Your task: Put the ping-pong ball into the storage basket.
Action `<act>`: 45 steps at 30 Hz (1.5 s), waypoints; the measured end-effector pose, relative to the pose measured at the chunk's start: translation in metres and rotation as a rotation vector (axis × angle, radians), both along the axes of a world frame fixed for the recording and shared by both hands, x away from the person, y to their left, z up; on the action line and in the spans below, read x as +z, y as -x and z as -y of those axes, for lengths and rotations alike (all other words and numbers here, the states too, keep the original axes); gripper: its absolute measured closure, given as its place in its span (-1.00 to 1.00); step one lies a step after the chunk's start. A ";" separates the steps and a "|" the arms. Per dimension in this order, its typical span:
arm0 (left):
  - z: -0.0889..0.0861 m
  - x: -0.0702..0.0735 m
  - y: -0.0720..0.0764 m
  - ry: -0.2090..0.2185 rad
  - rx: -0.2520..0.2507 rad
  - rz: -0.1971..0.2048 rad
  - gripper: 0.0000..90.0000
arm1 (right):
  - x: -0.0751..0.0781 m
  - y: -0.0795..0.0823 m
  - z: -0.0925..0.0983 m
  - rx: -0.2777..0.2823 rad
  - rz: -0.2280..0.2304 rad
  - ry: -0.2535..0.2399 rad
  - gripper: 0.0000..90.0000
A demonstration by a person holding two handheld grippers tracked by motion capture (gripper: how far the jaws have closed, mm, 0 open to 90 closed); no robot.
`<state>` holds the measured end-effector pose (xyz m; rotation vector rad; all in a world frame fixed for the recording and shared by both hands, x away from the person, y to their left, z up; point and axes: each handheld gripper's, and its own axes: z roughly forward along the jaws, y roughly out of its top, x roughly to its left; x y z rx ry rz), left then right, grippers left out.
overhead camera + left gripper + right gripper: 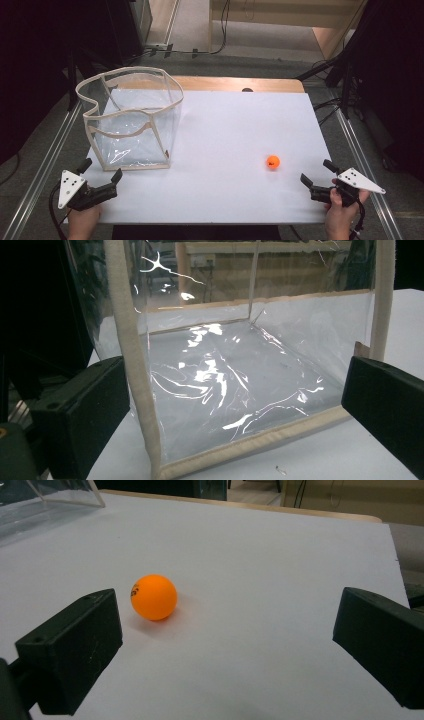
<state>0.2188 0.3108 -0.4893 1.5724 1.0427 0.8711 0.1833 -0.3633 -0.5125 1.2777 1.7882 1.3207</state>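
Right gripper (316,176): jaws spread, empty, near right, facing orange ball (273,161); left gripper (102,173): spread, empty, before clear bag (131,120)

Ball (154,597) print: dark mark at its left side, too small to read.
Bag (240,375) top rim: cut off by upper edge in left gripper view.
Bag corner (45,500): cropped at top left in right gripper view.

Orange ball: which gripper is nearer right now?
Right. The right gripper sits just beside the ball, jaws open toward it. The left gripper is across the table, at the clear bag.
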 end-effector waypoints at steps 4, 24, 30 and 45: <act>0.000 0.000 0.000 0.001 0.002 -0.001 -1.00 | 0.002 -0.002 -0.001 0.005 -0.012 0.043 -0.92; 0.002 0.000 0.000 -0.013 0.005 -0.001 -1.00 | 0.038 -0.018 -0.039 0.148 -0.049 0.115 -1.00; 0.002 0.000 0.000 -0.014 0.005 -0.002 -1.00 | 0.047 -0.028 -0.049 0.163 -0.075 0.150 -1.00; 0.002 0.000 0.000 -0.013 0.006 -0.002 -1.00 | 0.063 -0.055 -0.065 0.201 -0.129 0.204 -1.00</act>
